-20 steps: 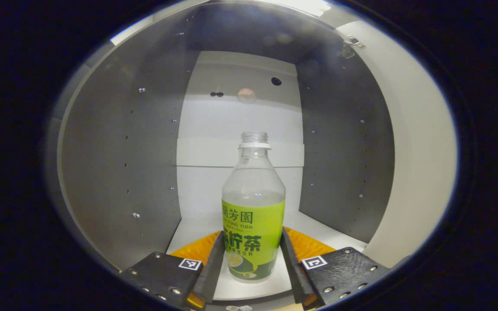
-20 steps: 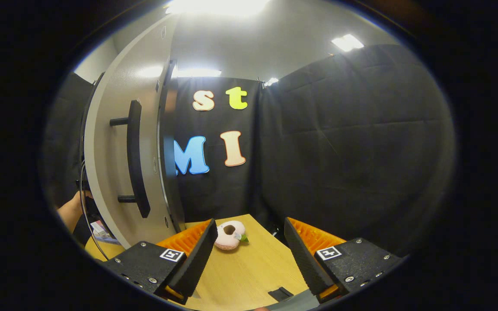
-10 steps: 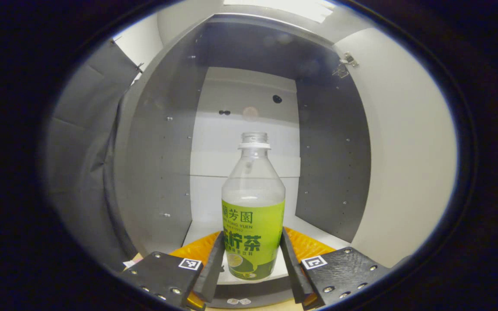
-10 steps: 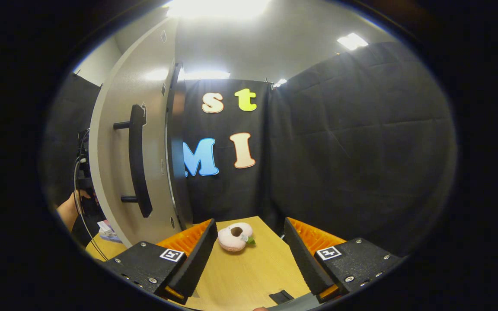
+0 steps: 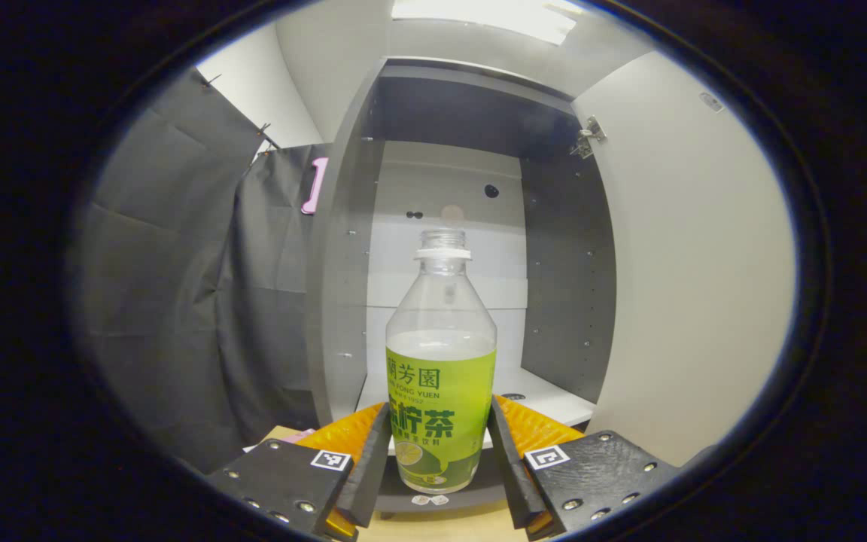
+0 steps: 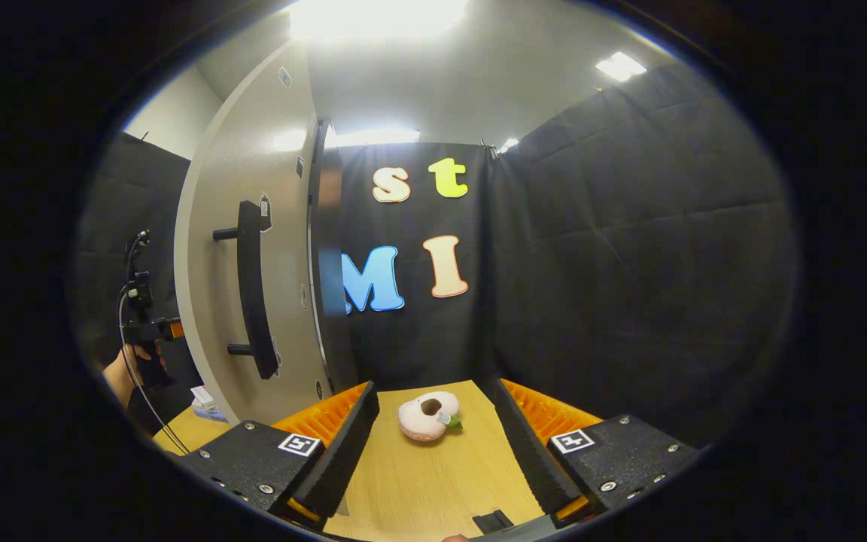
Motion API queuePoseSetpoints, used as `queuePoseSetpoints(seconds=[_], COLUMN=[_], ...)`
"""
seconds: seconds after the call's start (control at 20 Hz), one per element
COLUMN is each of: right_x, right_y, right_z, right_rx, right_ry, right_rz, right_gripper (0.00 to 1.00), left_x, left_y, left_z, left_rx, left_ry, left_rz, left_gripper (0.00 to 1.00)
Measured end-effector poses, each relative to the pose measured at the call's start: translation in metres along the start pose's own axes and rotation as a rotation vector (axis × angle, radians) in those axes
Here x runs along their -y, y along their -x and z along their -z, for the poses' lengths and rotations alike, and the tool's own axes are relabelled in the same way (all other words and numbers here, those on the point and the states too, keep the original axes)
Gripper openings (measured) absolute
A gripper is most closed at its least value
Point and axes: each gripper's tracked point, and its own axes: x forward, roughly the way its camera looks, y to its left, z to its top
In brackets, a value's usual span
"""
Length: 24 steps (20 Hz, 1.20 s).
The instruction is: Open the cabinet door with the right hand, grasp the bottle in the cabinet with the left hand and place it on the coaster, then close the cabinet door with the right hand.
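Since my left claw point(image 5: 439, 461) is what carries the work now, I start there and move outward, placing things against the cabinet.

Left claw: both fingers press the labelled lower body of the bottle point(image 5: 441, 361); I hold it upright.
Bottle: it is in front of the cabinet point(image 5: 343, 301) opening and looks clear of the shelf point(image 5: 546, 395), which lies beyond its base; I judge it lifted out, though I cannot be sure how far.
Right claw point(image 6: 433, 459): fingers spread apart with nothing between them, hovering over the table point(image 6: 433, 489), on the outer side of the cabinet door point(image 6: 283, 226).
Cabinet door: swung wide open, its handle point(image 6: 253, 301) free of any grip.
Other items: a pink doughnut-shaped toy point(image 6: 428, 414) lies on the table beyond the door's edge.
Done: door opened, bottle grasped and, I judge, withdrawn.
Left: set the bottle on the coaster, which I cannot identify with any certainty, then shut the door with my right claw.
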Motion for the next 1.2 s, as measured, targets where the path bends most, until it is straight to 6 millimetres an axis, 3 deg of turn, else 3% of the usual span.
queuePoseSetpoints(seconds=[0.1,0.15,0.3,0.55,0.75,0.85,1.0,1.1,1.2], right_x=[0.002,0.003,0.007,0.007,0.005,0.005,0.005,0.002,0.001], right_y=[0.002,0.003,0.005,0.008,0.01,0.011,0.01,0.01,0.009], right_z=[0.001,0.001,0.007,0.011,0.014,0.013,0.015,0.016,0.017], right_rx=[0.004,0.003,-0.005,-0.011,-0.017,-0.016,-0.02,-0.026,-0.029], right_ry=[-0.003,-0.004,-0.007,-0.018,-0.017,-0.014,-0.009,-0.013,-0.012], right_rz=[-0.018,-0.03,-0.056,-0.098,-0.127,-0.14,-0.153,-0.167,-0.179], right_gripper=[0.95,0.95,0.95,0.95,0.95,0.95,0.95,0.95,0.95], left_x=[-0.002,-0.003,-0.002,0.002,0.004,0.004,0.003,0.0,0.0], left_y=[0.02,0.032,0.058,0.101,0.13,0.142,0.16,0.174,0.184], left_z=[0.001,0.003,0.01,0.032,0.051,0.059,0.073,0.085,0.099], left_rx=[0.015,0.02,0.021,0.019,0.008,0.01,0.006,-0.004,-0.016], left_ry=[-0.006,-0.01,-0.014,-0.011,-0.03,-0.025,-0.023,-0.018,-0.021], left_rz=[-0.017,-0.025,-0.037,-0.056,-0.068,-0.07,-0.077,-0.085,-0.096], left_gripper=[0.72,0.64,0.72,0.73,0.68,0.72,0.69,0.73,0.69])
